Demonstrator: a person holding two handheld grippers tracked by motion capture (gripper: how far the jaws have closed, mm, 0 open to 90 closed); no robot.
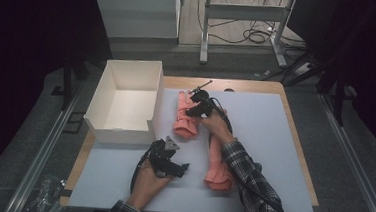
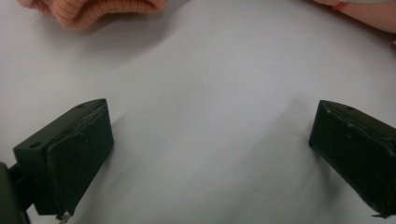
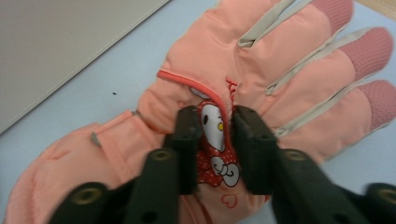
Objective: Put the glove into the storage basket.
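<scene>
Beside the box (image 1: 126,99), the right claw (image 3: 215,140) pinches the pink glove (image 3: 243,93), fingertips pointing away.

white box (image 1: 126,101) walls left, open mat (image 1: 264,126) right

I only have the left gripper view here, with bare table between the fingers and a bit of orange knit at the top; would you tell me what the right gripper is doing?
Observer: The right gripper has its fingers pinched on a fold of a pink glove, at the cartoon patch on the back of it.
Operator: Thank you. Is there a second glove?
Observer: Yes, another glove lies under the person's right forearm, cuff toward the near edge of the table.
Operator: Is there anywhere to put them?
Observer: An open white box sits at the table's far left, beside the pinched glove.
</scene>
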